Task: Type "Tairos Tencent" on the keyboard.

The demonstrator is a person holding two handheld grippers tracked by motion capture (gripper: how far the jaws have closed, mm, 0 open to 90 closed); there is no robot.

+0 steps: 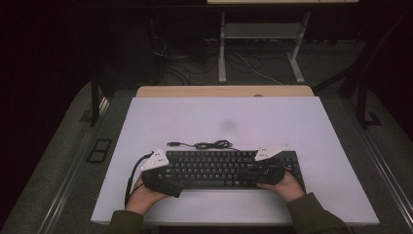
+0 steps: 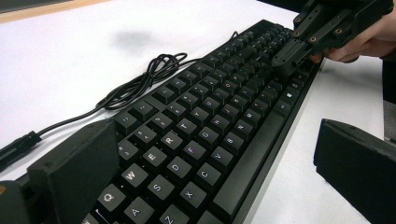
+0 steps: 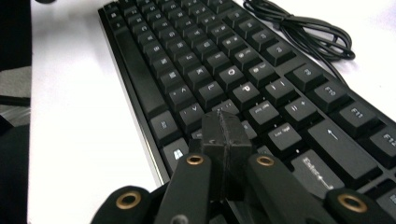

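A black keyboard lies along the near part of the white table, its coiled black cable lying behind it. My left gripper is open and straddles the keyboard's left end. One jaw stands by the far edge and the other on the table in front, clear of the front edge. My right gripper is shut with nothing between its pads. Its joined tips sit at the keys near the right end of the letter block, and whether they press one I cannot tell. The left gripper view also shows the right gripper over the keys.
The cable ends in a plug at the left behind the keyboard. A faint grey smudge marks the table's middle. A wooden strip runs along the far edge, with desk legs and floor cables beyond. Bare white surface lies behind and beside the keyboard.
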